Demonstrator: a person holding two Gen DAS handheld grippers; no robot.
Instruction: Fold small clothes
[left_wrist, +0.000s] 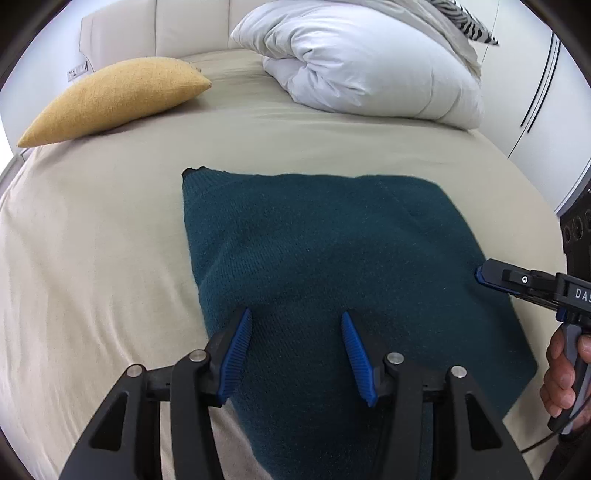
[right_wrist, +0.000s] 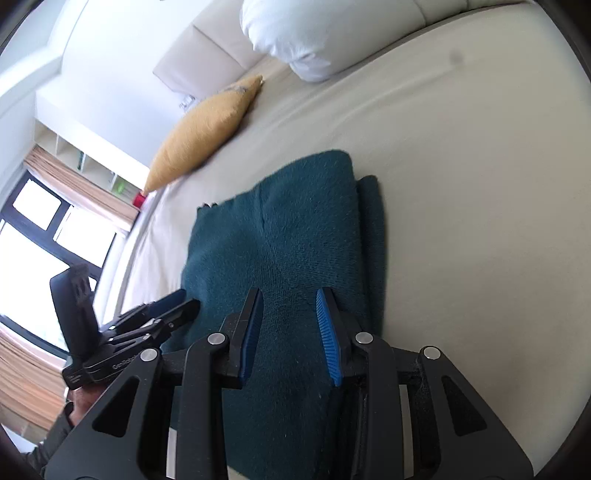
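Folded teal sweater (left_wrist: 325, 258) flat on bed (left_wrist: 92, 240), near front edge. Left tongs (left_wrist: 295, 332) and right tongs (right_wrist: 290, 314) released, grasping nothing.

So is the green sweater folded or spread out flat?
Folded. The green sweater lies as a compact block on the bed, with a second layer's edge showing along one side.

One folded teal knitted garment (left_wrist: 332, 258), one mustard-yellow fabric cushion (left_wrist: 118, 99), one bunched white duvet (left_wrist: 369, 62), two black grippers with blue pads.
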